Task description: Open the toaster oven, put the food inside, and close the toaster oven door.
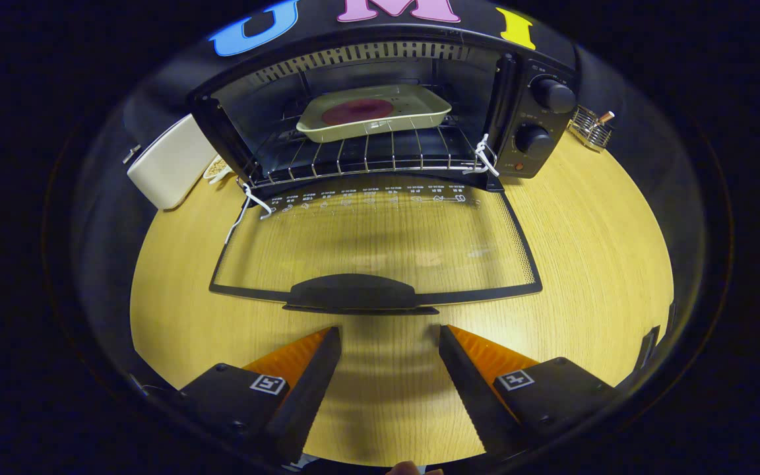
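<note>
A black toaster oven [532, 119] stands at the back of the wooden table [604, 264]. Its glass door [380, 244] lies folded down flat toward me, the black handle [353, 293] at its near edge. Inside, on the wire rack [360, 158], rests a cream tray [373, 112] holding a round dark red piece of food [357, 111]. My gripper [390, 336] is open and holds nothing. Its orange and black fingers [307, 376] hover just short of the door handle, one to each side of it.
A cream box-shaped appliance [172, 161] stands left of the oven, with a small dish [216, 169] behind it. A small wire holder [591, 128] sits right of the oven's knobs [553, 95]. Bare tabletop spreads to both sides of the door.
</note>
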`<state>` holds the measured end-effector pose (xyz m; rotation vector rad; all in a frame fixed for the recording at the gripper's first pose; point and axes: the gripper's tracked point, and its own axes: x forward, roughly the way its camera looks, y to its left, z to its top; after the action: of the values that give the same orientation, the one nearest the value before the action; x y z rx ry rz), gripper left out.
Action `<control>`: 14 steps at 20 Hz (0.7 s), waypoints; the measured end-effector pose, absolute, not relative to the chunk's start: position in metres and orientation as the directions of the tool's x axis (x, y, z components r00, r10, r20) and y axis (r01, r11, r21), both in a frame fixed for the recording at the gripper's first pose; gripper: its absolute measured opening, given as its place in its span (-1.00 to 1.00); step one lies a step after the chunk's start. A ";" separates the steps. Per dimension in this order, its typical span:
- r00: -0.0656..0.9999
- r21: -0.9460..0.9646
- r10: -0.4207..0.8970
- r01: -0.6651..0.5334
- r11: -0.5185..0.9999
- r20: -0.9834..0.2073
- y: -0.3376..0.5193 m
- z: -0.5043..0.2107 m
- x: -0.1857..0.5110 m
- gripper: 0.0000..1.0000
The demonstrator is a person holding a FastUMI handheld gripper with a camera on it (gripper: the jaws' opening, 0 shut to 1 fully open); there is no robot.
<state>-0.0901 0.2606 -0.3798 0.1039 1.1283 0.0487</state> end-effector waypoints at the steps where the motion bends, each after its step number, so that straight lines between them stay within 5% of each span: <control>1: 0.436 0.107 0.093 0.009 0.994 -0.895 0.263 -0.381 -0.085 0.99; 14: 0.516 0.016 0.070 -0.109 0.994 -0.854 0.261 -0.365 -0.075 0.96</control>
<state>-0.0752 0.2609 -0.3653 -0.0414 1.0229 0.1075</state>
